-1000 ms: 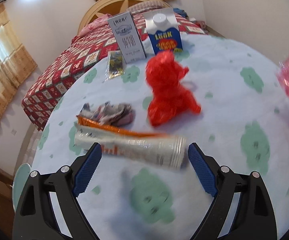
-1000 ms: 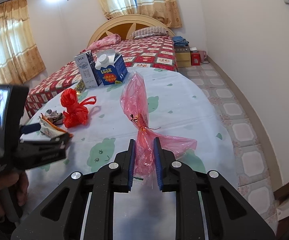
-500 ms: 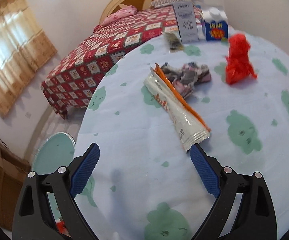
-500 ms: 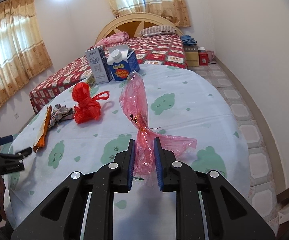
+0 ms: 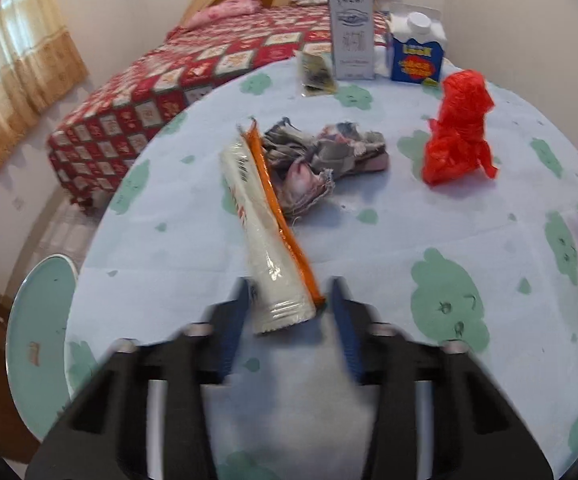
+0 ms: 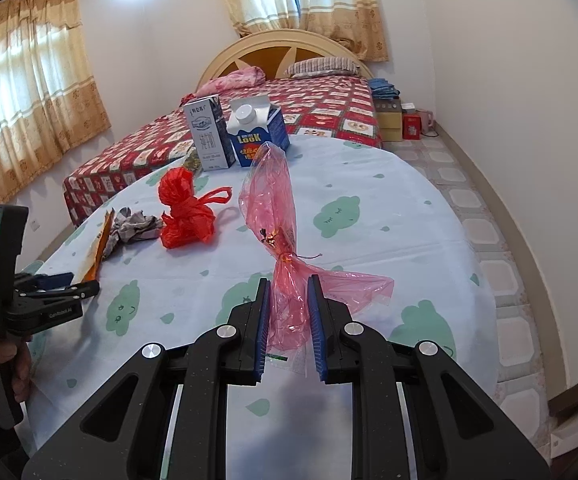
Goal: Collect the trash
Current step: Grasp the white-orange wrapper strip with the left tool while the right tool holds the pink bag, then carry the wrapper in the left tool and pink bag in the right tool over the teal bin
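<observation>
On the round table (image 5: 373, 268) lies a long white and orange wrapper (image 5: 257, 216). My left gripper (image 5: 289, 300) is closing on its near end, and the blurred pads meet its two sides. Behind it sit crumpled paper (image 5: 321, 160) and a knotted red plastic bag (image 5: 459, 132). My right gripper (image 6: 288, 284) is shut on the lower part of a twisted pink plastic bag (image 6: 273, 200), which stands up above the table. The right wrist view shows the left gripper (image 6: 69, 282) at the table's left edge, with a hand under it.
A grey carton (image 5: 351, 32), a blue milk carton (image 5: 417, 52) and a small sachet (image 5: 317, 72) stand at the table's far edge. A bed with a red quilt (image 5: 169, 80) lies beyond. A teal stool (image 5: 37, 340) sits below the left edge.
My left gripper has swung around to the wrapper's near end and its wide jaws have come in around it. The right gripper keeps its hold on the pink bag, barely moving.
</observation>
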The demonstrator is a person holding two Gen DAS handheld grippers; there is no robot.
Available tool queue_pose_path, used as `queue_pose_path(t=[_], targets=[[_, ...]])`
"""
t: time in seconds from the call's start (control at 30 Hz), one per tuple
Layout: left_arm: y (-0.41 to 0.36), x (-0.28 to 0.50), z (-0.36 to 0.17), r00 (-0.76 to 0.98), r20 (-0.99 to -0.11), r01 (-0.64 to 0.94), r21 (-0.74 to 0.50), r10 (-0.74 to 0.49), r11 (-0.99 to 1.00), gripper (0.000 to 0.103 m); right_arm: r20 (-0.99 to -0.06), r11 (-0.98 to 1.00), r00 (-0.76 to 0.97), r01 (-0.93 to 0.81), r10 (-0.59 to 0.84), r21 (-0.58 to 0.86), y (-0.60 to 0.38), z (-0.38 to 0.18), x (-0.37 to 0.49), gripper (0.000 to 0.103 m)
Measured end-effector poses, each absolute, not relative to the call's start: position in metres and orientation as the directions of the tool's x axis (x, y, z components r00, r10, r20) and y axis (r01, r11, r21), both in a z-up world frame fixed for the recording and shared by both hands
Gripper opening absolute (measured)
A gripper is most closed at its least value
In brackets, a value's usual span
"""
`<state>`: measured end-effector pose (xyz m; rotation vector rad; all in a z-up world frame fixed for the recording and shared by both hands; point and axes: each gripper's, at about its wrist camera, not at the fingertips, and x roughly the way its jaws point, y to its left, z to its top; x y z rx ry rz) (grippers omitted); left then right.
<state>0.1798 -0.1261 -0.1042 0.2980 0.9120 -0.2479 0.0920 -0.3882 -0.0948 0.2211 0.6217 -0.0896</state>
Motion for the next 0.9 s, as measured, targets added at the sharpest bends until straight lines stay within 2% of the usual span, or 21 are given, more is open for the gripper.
queue_pose_path(t=[0.13,0.4,0.9], targets=[[-0.113,0.172,-0.095,0.595,-0.794,0.375,0.138,-0.124,0.917,0.013,-0.59,0.977,0.807,0.125,0.001,0.173,-0.377,-0.095,0.094,0.019],[-0.07,0.14,-0.068,0.643,-0.751,0.396,0.158,-0.15,0.905,0.013,-0.574,0.986,0.817,0.052,0.047,0.156,-0.343,-0.083,0.107,0.019],[0.02,0.133,-0.05,0.712,-0.701,0.225,0.172,-0.041,0.959,0.013,-0.552,0.988,0.819,-0.113,0.154,0.108,-0.261,-0.062,0.157,0.019]])
